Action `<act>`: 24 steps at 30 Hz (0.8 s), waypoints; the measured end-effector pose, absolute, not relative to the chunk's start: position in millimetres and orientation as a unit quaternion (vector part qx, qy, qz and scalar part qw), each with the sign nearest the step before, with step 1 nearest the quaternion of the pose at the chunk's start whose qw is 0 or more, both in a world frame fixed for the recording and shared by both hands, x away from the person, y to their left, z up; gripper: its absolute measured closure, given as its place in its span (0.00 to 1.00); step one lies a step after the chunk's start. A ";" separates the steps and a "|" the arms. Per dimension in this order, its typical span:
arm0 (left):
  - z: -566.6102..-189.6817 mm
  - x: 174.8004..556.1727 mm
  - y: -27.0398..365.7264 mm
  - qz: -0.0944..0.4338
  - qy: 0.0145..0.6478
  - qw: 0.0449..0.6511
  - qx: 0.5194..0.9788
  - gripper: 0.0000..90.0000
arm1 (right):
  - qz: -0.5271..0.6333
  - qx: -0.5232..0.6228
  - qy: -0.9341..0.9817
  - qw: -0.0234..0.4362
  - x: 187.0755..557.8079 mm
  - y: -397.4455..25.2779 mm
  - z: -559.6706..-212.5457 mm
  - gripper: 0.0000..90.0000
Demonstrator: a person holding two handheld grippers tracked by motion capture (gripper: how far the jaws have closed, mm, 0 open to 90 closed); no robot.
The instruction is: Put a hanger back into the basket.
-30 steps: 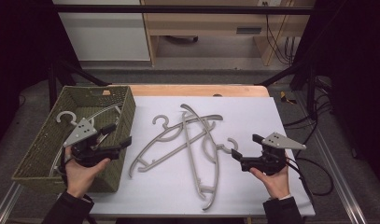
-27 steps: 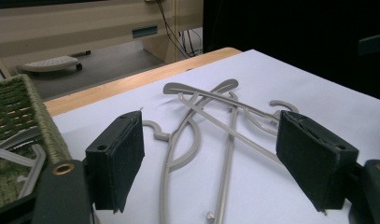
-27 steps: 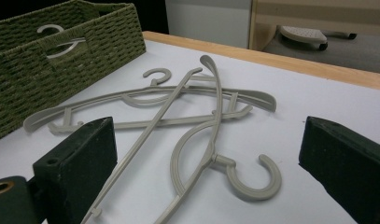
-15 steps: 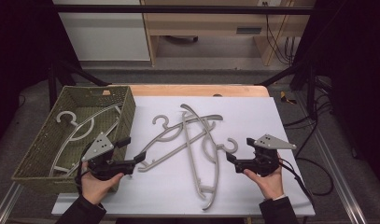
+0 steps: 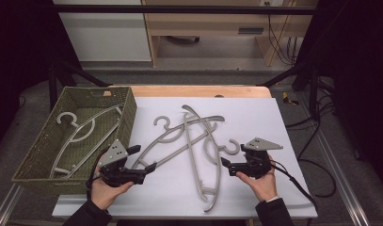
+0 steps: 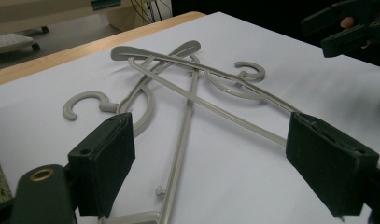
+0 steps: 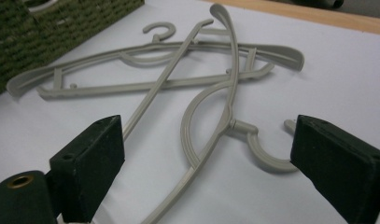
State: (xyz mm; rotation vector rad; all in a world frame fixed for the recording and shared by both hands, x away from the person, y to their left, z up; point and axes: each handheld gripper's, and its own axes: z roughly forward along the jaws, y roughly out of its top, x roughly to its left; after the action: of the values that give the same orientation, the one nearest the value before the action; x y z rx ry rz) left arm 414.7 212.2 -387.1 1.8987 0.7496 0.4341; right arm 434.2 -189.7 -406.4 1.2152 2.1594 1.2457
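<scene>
Both claws lie low and level, jaws apart: the left claw (image 5: 151, 167) at the lower end of one hanger, the right claw (image 5: 224, 164) beside a hook (image 5: 231, 147). The left has left the basket (image 5: 128, 110) since a second ago. Two hangers (image 5: 194, 136) cross on the tabletop (image 5: 274, 117); one more (image 5: 81, 134) lies in the basket.

Table (image 5: 255, 92): wooden top, light edge visible along the far side. White sheet (image 5: 264, 136) covers most of it. On the sheet, two grey plastic hangers (image 5: 198, 141) lie crossed, touching, near the middle. Green woven basket (image 5: 128, 110) stands at the left edge, just beside the sheet, with one grey hanger (image 5: 81, 132) inside.
</scene>
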 end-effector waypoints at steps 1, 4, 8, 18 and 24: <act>-388.0 415.1 211.8 0.179 0.310 0.503 0.787 0.17 | 0.442 0.431 0.765 0.183 434.2 -189.7 -406.4 0.13; -391.5 415.2 210.1 0.172 0.314 0.501 0.788 0.17 | 0.424 0.431 0.777 0.176 436.0 -181.9 -413.5 0.17; -394.8 414.3 206.0 0.170 0.308 0.497 0.793 0.17 | 0.395 0.430 0.796 0.161 439.4 -168.1 -427.6 0.24; -402.8 416.3 201.2 0.158 0.306 0.486 0.803 0.17 | 0.342 0.448 0.813 0.145 445.8 -154.8 -449.0 0.35; -405.1 418.1 200.5 0.153 0.309 0.482 0.806 0.17 | 0.330 0.457 0.815 0.134 450.6 -149.0 -459.5 0.45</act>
State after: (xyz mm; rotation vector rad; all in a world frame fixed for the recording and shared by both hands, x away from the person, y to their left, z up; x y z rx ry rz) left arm 418.1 200.5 -405.1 1.9640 0.7544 0.3732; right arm 450.6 -149.0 -459.5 1.3241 2.3629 0.9558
